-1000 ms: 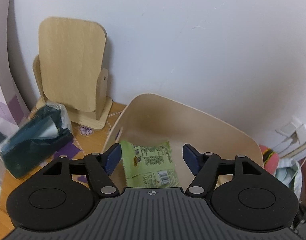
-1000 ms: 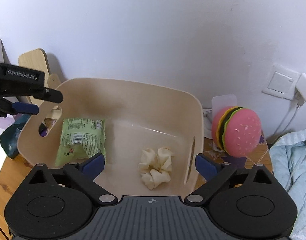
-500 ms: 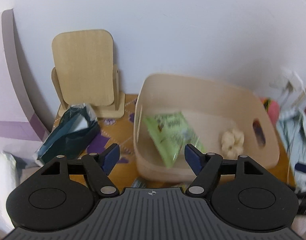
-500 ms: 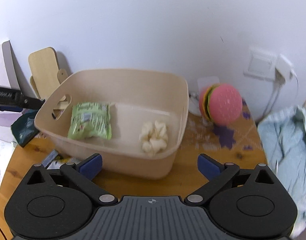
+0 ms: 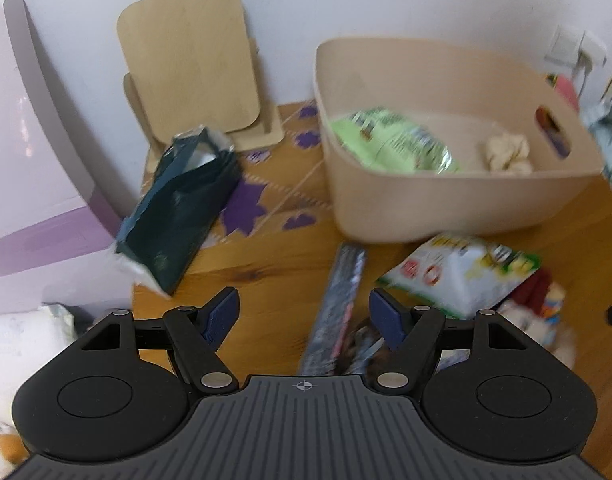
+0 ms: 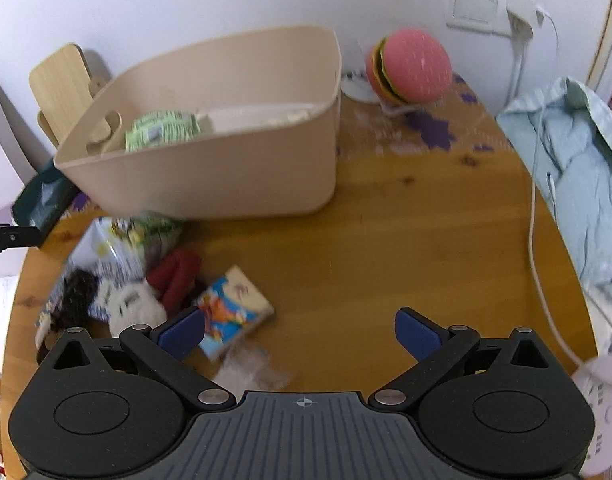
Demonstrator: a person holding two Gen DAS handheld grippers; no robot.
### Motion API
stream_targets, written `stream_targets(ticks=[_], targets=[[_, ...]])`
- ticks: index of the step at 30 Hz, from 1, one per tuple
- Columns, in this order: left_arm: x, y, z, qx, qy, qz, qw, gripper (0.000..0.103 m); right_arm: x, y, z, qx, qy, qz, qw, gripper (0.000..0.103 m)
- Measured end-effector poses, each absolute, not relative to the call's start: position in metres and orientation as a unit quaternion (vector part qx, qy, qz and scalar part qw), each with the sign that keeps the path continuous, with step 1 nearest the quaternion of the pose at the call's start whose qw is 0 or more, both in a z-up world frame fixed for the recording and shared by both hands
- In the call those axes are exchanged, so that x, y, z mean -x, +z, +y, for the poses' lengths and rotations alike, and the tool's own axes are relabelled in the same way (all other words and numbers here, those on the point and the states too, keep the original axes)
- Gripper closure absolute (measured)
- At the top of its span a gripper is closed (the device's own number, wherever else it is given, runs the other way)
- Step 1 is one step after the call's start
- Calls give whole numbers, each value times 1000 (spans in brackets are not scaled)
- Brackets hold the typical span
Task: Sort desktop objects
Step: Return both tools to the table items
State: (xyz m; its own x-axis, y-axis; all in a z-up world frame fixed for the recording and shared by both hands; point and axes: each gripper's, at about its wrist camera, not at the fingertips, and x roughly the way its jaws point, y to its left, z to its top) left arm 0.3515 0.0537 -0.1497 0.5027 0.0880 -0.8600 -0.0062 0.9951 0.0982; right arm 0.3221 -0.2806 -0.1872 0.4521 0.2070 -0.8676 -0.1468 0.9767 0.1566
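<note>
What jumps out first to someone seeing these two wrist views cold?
Probably the pink burger-shaped toy against the back wall, right of the beige bin, which already holds a green snack packet and a cream scrunchie. Next, the unsorted pile in front of the bin on the wooden table: a white-and-green bag, a dark red item and a colourful tissue pack. Both the left gripper and right gripper are open and empty.
</note>
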Motion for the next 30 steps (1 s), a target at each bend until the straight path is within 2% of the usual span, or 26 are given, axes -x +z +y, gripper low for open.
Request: stream_targets(ticks=[16,21,30], targets=[[-342,-199,60,-104,16,547,831,30,-291,-230,-241,7,102,572,814,0],[-343,-204,55,-113,4,539,835,24,-291,-236,-225,17,115,581,806,0],[-353,-217,42,-139,-5,555,820,24,-291,-246,-215,36,110,593,797,0]])
